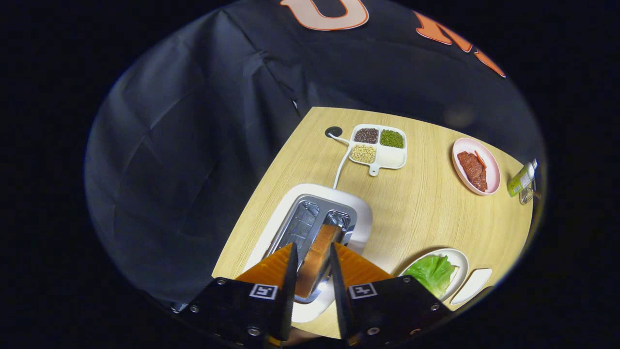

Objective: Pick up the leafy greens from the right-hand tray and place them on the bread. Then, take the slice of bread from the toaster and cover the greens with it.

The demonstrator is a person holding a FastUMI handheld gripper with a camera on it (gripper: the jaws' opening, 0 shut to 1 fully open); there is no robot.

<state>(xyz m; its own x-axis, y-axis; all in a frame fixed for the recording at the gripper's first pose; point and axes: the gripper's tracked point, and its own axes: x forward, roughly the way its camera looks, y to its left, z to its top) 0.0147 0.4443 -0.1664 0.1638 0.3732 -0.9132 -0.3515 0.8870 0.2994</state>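
Worktop of pale wood carries the toaster, where the bread stands in the right slot, long axis running away between the claw's fingers, seemingly clamped on its sides, with the greens on a plate just right.

Far beyond the fingers, a divided dish is holding three kinds of beans; a pink plate with meat and a green bottle are sitting rightward on the wooden table
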